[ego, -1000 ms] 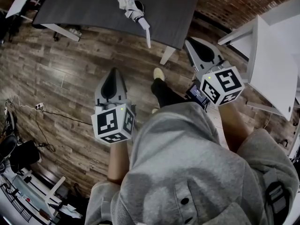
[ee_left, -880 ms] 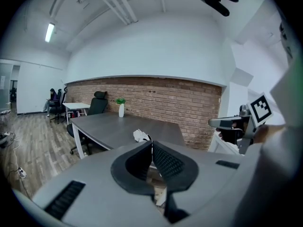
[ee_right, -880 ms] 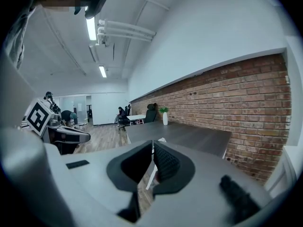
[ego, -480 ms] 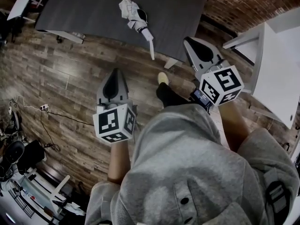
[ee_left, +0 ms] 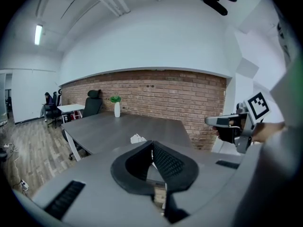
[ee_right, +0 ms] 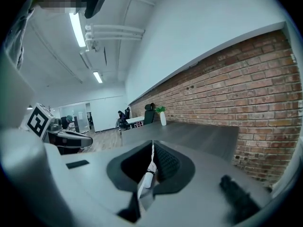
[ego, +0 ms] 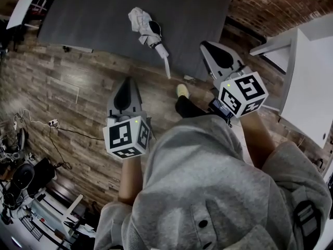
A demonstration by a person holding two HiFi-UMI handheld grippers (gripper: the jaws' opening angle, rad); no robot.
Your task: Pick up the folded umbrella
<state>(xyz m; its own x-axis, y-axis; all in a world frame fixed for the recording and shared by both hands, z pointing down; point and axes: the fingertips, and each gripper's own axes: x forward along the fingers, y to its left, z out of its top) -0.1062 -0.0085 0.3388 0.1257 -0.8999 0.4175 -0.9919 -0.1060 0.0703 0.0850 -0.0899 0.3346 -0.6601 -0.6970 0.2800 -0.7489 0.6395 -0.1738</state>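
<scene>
Near the front edge of the desk (ego: pixel 197 14) lies the folded umbrella (ego: pixel 147 31), handle overhanging; left tool (ego: pixel 126 82) and right tool (ego: pixel 207 48) hover short of it, both pressed together and empty, presumably mid-approach.

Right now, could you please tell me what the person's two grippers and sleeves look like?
Both the left gripper and right gripper are light grey wedges with black ribbed jaws. Each carries a white cube printed with black square markers, with a small green light. The person wears a grey top; its sleeves stop short of the forearms.
</scene>
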